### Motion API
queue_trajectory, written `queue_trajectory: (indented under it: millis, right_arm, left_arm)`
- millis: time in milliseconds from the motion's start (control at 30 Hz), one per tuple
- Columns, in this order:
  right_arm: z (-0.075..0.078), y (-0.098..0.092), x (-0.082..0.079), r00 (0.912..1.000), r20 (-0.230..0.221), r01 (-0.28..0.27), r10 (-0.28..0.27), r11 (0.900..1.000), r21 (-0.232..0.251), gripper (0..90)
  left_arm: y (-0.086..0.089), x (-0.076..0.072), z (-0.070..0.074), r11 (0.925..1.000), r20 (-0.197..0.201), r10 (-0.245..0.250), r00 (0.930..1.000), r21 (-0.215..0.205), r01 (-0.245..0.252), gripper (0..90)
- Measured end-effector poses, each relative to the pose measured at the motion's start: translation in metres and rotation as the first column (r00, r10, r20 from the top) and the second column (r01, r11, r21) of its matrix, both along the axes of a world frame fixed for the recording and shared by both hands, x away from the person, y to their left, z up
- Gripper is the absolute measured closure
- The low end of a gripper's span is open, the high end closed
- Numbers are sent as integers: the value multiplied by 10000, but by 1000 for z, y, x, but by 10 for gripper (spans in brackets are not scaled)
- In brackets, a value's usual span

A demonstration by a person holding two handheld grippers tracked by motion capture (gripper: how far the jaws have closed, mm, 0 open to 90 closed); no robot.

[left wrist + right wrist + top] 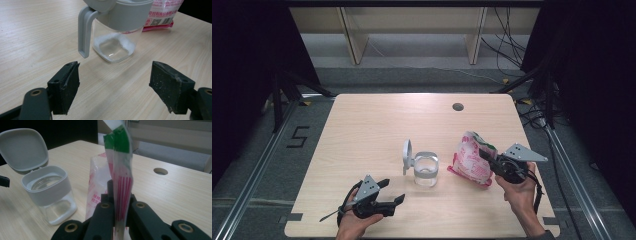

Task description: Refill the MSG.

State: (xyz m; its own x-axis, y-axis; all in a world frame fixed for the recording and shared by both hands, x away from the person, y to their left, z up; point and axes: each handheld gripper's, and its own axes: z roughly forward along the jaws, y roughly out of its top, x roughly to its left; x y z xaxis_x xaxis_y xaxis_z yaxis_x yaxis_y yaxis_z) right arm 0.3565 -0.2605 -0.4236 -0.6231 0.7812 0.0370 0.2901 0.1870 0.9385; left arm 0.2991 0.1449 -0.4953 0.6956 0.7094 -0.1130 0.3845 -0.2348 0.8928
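A clear jar with a grey collar and a flipped-up grey lid stands mid-table; a little white powder lies in its bottom. My right gripper is shut on the edge of a pink, white and green bag, right of the jar. In the right gripper view the bag's flat seam stands upright between the jaws. My left gripper rests open near the table's front edge, its jaws pointing at the jar, with nothing between its black pads.
The light wooden table has a round cable hole at the back right. Dark floor, rails and cables surround it. Bare tabletop stretches behind and left of the jar.
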Motion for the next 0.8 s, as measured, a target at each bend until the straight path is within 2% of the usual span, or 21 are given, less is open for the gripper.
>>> queue_trajectory:
  millis: [33,100,233,267,300,333,400,433,500,533,567,600,633,667,700,733,767,800]
  right_arm:
    - [1,0,1,9998,209,-19,20,10000,-60,900]
    - [3,1,0,9997,250,-46,47,10000,-36,900]
    - [7,3,-3,9995,309,-6,9,9999,-108,900]
    - [8,3,-5,9997,231,-16,19,9999,-131,900]
    - [8,4,-5,9995,310,-67,69,9999,-94,900]
    - [10,5,-7,9999,138,2,-3,10000,41,900]
    - [11,5,-6,9995,275,-135,133,9999,67,900]
    - [12,5,-7,9997,166,-161,159,9998,110,900]
    - [13,6,-8,9991,335,-266,260,9995,186,900]
    - [15,5,-8,9991,194,-384,383,9993,43,900]
    - [16,4,-7,9992,213,-356,352,9992,166,900]
    - [17,4,-8,9993,86,-377,373,9981,491,900]
    - [18,4,-8,9987,-211,-458,472,9970,623,900]
    - [19,3,-7,9982,-129,-570,578,9969,546,900]
    - [21,3,-9,9977,-346,-559,580,9967,584,900]
    - [22,4,-8,9974,-191,-685,696,9963,521,900]
    - [26,4,-10,9969,-383,-675,692,9967,445,900]
    - [27,5,-11,9973,-304,-655,669,9969,435,900]
  left_arm:
    - [-1,0,0,10000,56,-50,10000,-75,51,230]
    - [-1,-1,0,9999,27,-54,10000,102,54,229]
    - [-6,-2,-1,9998,105,-185,9998,-115,186,219]
    - [-6,-2,-1,9999,89,-129,9999,70,128,219]
    - [-9,-2,-2,9996,146,-261,9996,-63,262,219]
    - [-10,-3,-2,9995,139,-288,9995,99,287,219]
    - [-14,-5,-2,9983,189,-454,9988,377,446,218]
    - [-18,-6,-2,9979,228,-518,9984,391,509,218]
    - [-24,-8,-2,9964,254,-746,9969,434,735,217]
    - [-28,-9,-3,9955,201,-869,9960,389,860,217]
    - [-33,-10,-3,9952,226,-890,9958,434,880,217]
    - [-38,-11,-4,9941,230,-995,9948,451,984,217]
    - [-42,-12,-5,9918,202,-1123,9935,633,1108,218]
    - [-48,-13,-5,9913,223,-1171,9929,633,1155,218]
    - [-54,-13,-6,9891,192,-1313,9912,700,1297,221]
    - [-63,-13,-7,9865,73,-1480,9890,716,1471,221]
    - [-67,-13,-7,9833,48,-1603,9871,876,1592,222]
    - [-73,-12,-8,9796,-12,-1773,9842,956,1766,223]
